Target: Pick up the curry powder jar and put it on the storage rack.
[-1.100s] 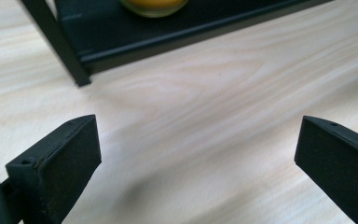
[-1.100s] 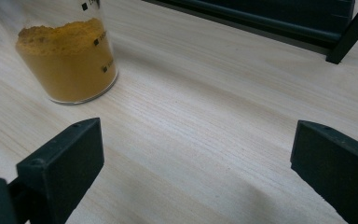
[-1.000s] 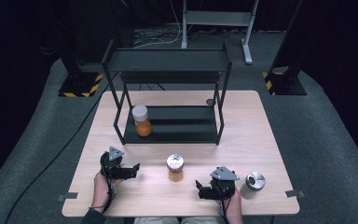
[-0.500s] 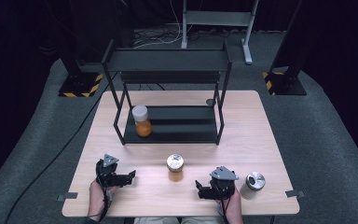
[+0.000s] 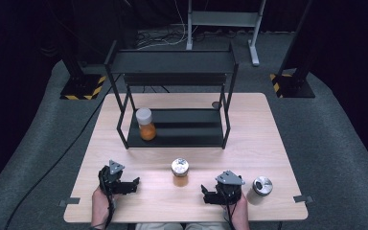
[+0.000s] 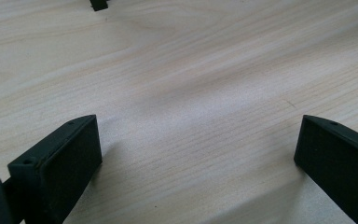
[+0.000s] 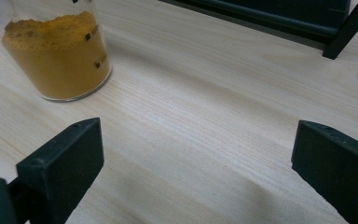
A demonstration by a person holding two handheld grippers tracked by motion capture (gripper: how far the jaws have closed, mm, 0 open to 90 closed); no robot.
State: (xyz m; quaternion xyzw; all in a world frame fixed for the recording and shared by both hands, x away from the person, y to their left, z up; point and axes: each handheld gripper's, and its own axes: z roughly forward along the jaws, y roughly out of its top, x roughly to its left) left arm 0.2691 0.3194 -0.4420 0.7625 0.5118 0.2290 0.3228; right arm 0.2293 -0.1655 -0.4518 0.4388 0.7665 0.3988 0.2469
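A jar of orange powder (image 5: 180, 172) with a shiny lid stands near the table's front middle, and its glass body (image 7: 60, 51) appears at the upper left of the right gripper view. A second jar (image 5: 145, 123) with a white cap rests on the lower shelf of the black rack (image 5: 175, 129). A third jar with a silver lid (image 5: 261, 187) stands at the front right. My left gripper (image 5: 133, 184) lies low at the front left, open, over bare wood (image 6: 196, 140). My right gripper (image 5: 206, 195) is open too, between the middle jar and the silver-lidded one.
The wooden table (image 5: 268, 139) carries the two-tier black rack at its back half. A small dark round object (image 5: 216, 104) lies behind the rack's right post. Black stands and cables occupy the grey floor beyond.
The left gripper has slid back toward the table's front edge and turned slightly. The right gripper has held its place. The jars have not moved.
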